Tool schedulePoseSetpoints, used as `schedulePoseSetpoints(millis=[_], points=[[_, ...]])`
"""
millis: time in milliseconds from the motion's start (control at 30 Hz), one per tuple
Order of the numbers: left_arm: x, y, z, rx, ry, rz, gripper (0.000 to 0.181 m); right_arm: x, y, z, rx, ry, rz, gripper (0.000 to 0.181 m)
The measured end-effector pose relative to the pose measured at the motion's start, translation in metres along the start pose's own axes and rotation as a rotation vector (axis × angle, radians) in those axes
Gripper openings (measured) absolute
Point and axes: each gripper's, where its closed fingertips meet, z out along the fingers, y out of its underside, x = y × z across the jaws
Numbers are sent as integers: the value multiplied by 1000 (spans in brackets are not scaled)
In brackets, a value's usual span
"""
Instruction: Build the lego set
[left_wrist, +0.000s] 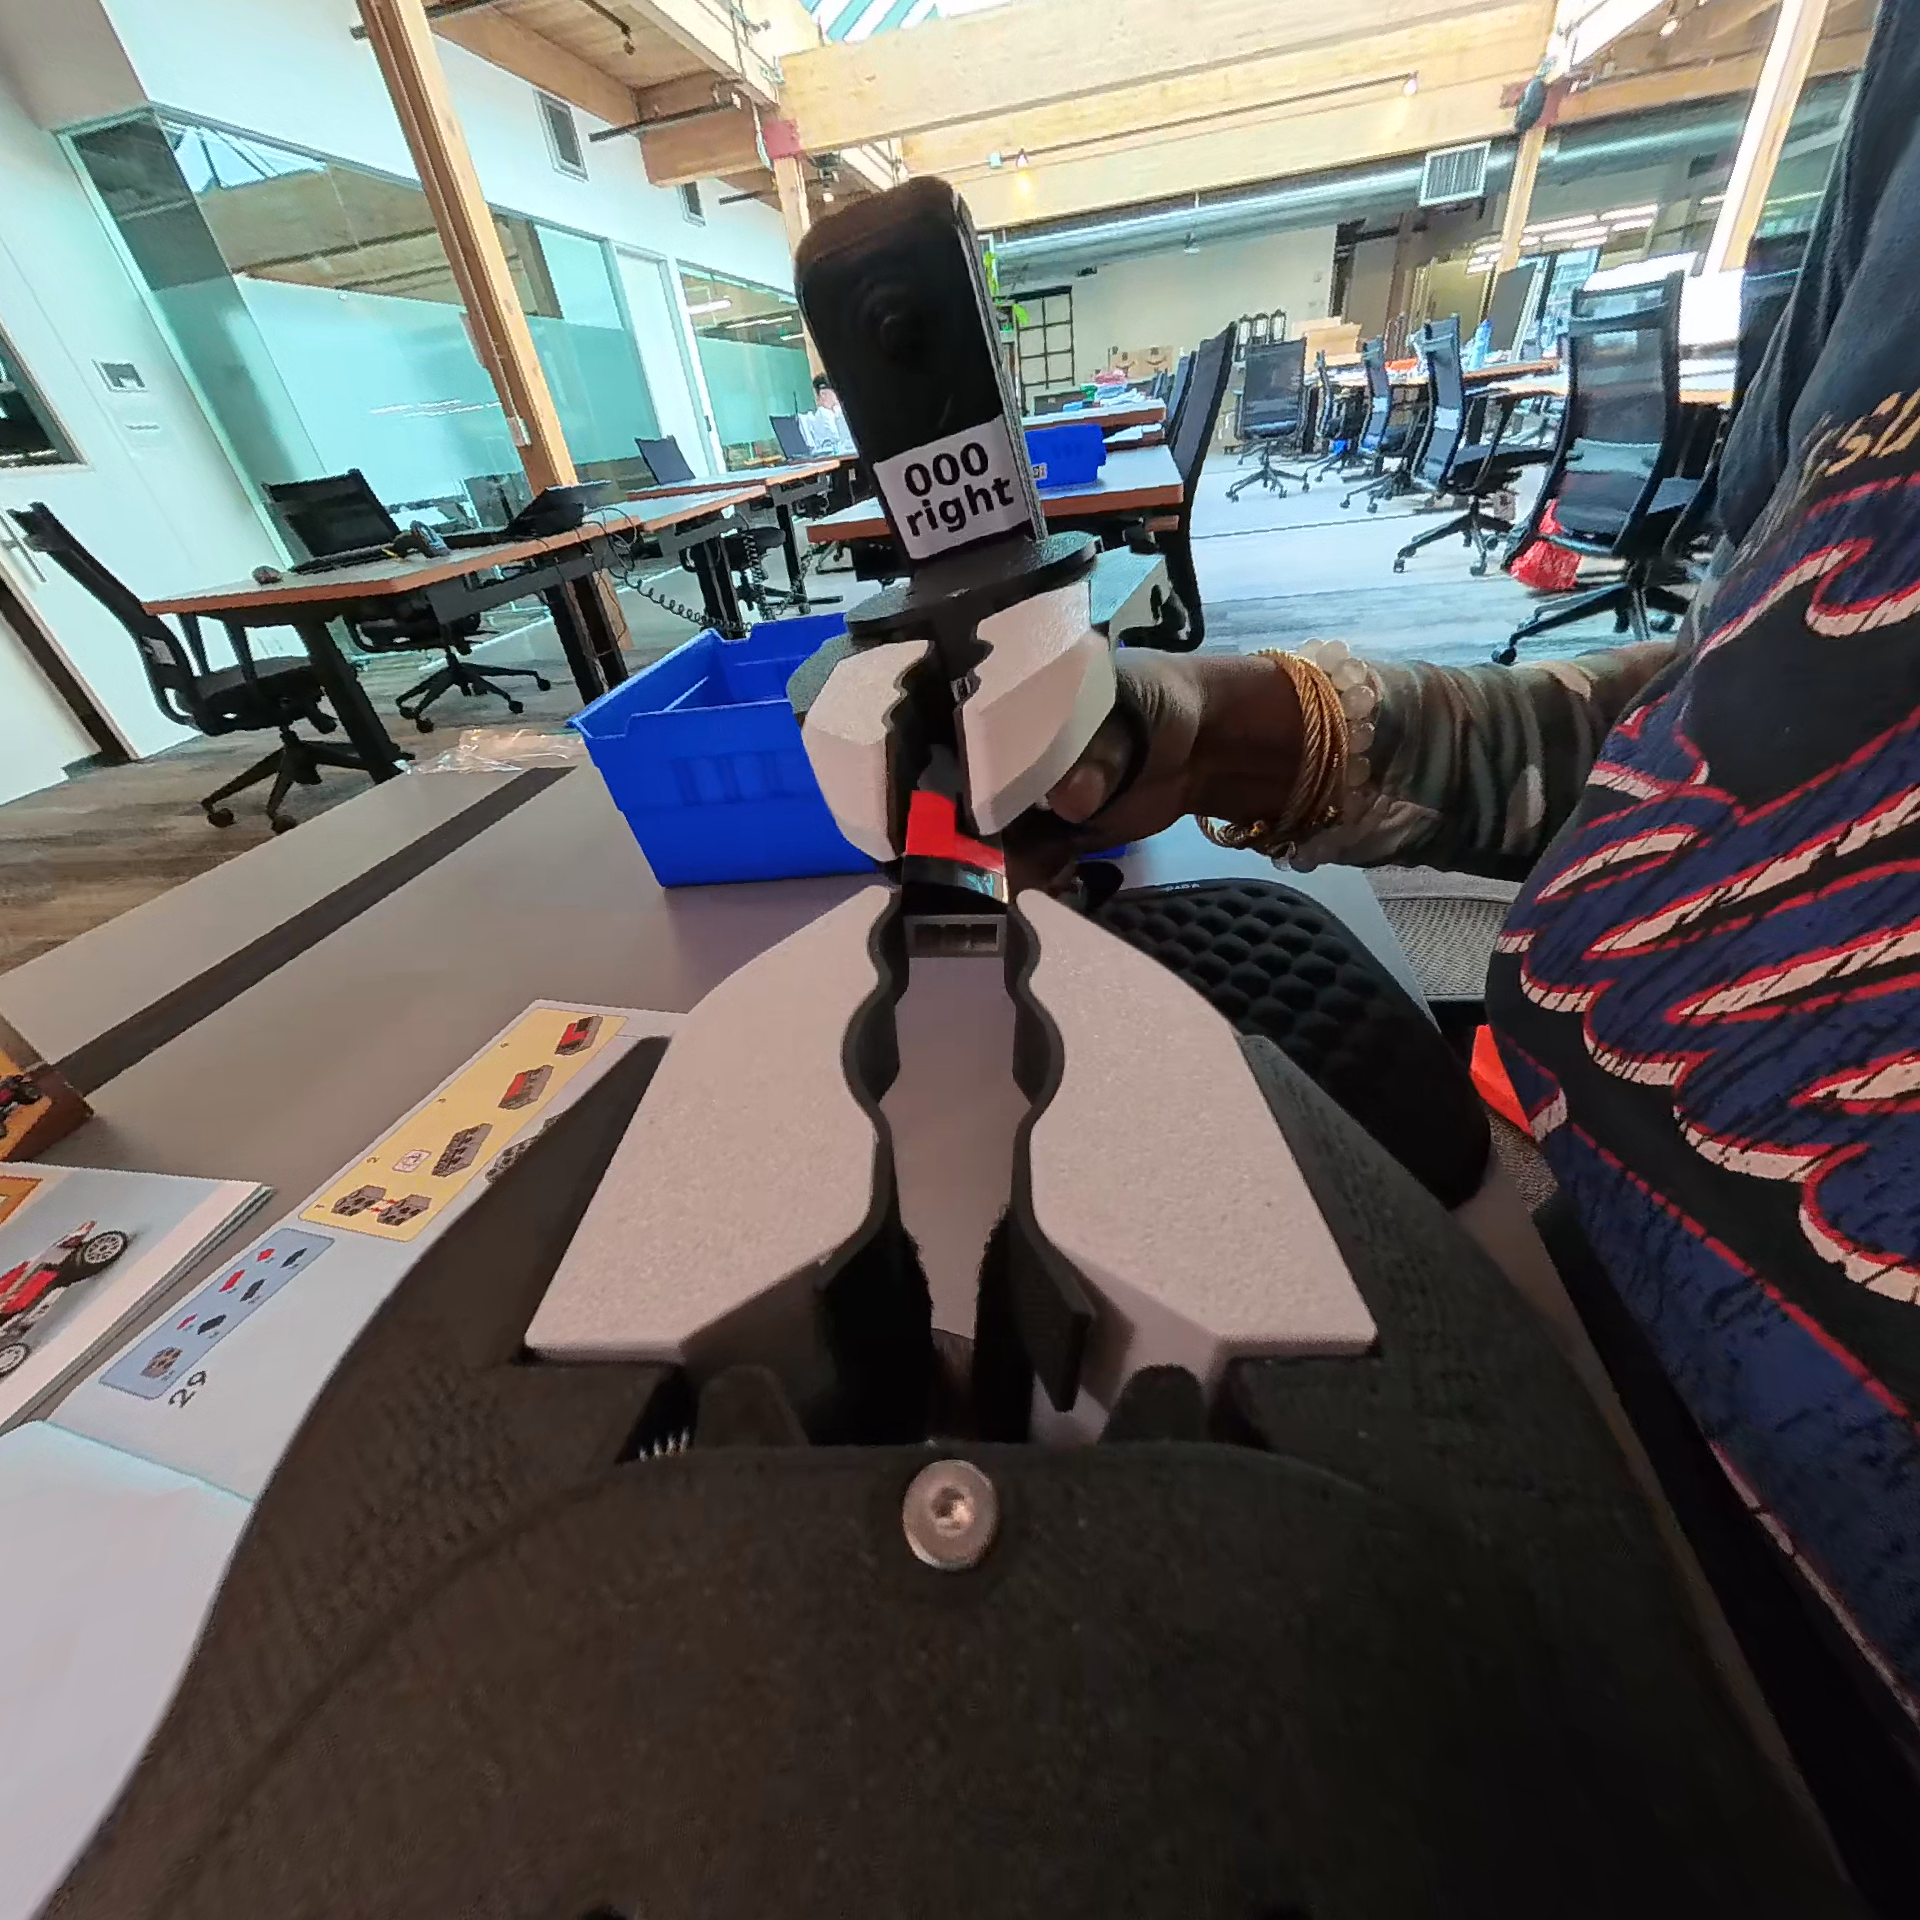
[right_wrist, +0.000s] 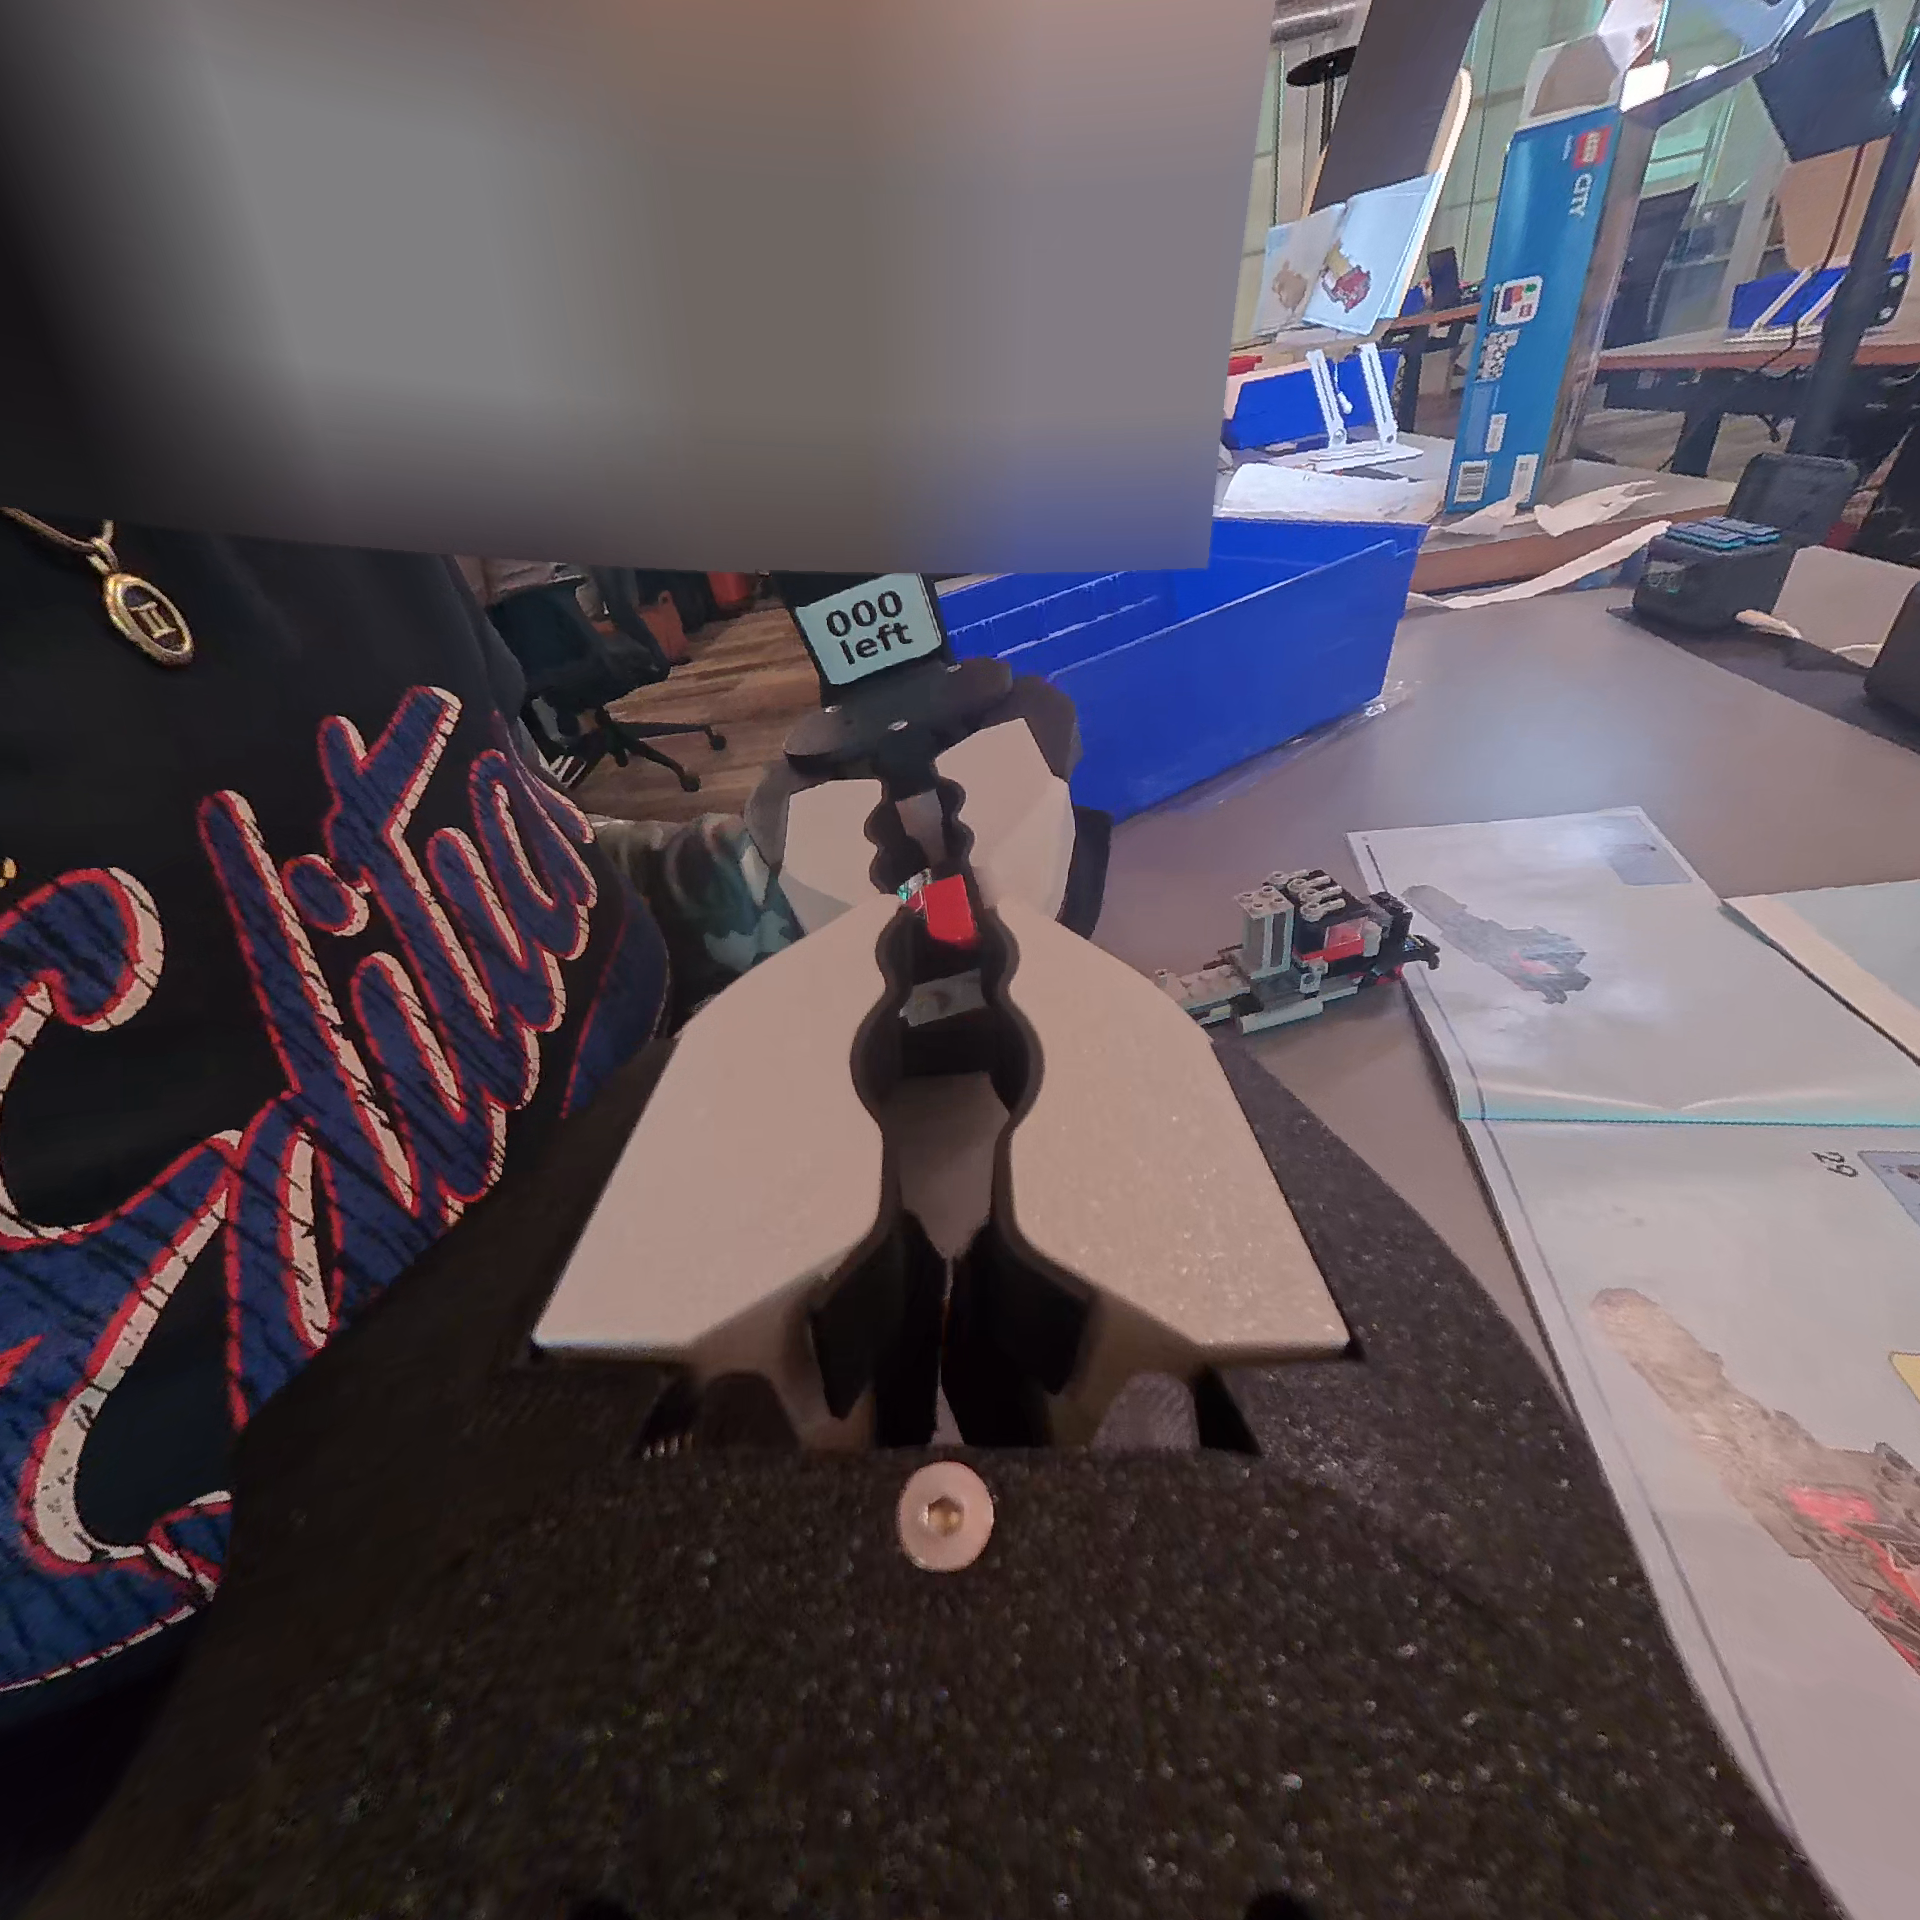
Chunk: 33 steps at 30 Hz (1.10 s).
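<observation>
My left claw (left_wrist: 951, 935) and right claw (right_wrist: 940, 935) meet tip to tip above the tabletop (left_wrist: 416, 914), both clamped narrow on one small red-and-black lego piece (right_wrist: 945, 909). Risk: skewed pressure pops it loose.

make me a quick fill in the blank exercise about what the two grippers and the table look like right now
1. The left gripper and right gripper meet tip to tip around a small ____ and black lego piece.
2. The half-built lego model sits on the ____.
3. The plastic bin behind the grippers is ____.

Missing words: red; table; blue
</observation>
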Motion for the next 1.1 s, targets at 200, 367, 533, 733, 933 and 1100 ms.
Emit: schedulePoseSetpoints(millis=[200, 367, 533, 733, 933, 1100], points=[[-1, 5, 4, -11, 2, 2, 17, 3, 4, -3, 0, 11, 26, 12], [-4, 13, 6, -41, 3, 0, 17, 9, 11, -5, -14, 25, 35, 12], [-6, 20, 6, -73, 8, 3, 17, 13, 16, -5, -18, 24, 53, 12], [-9, 27, 8, -101, 9, 1, 17, 18, 22, -7, -20, 30, 81, 12], [-10, 32, 8, -125, 5, 5, 17, 20, 25, -6, -28, 45, 90, 12], [-12, 33, 7, -125, -4, -2, 17, 22, 25, -4, -30, 55, 93, 12]])
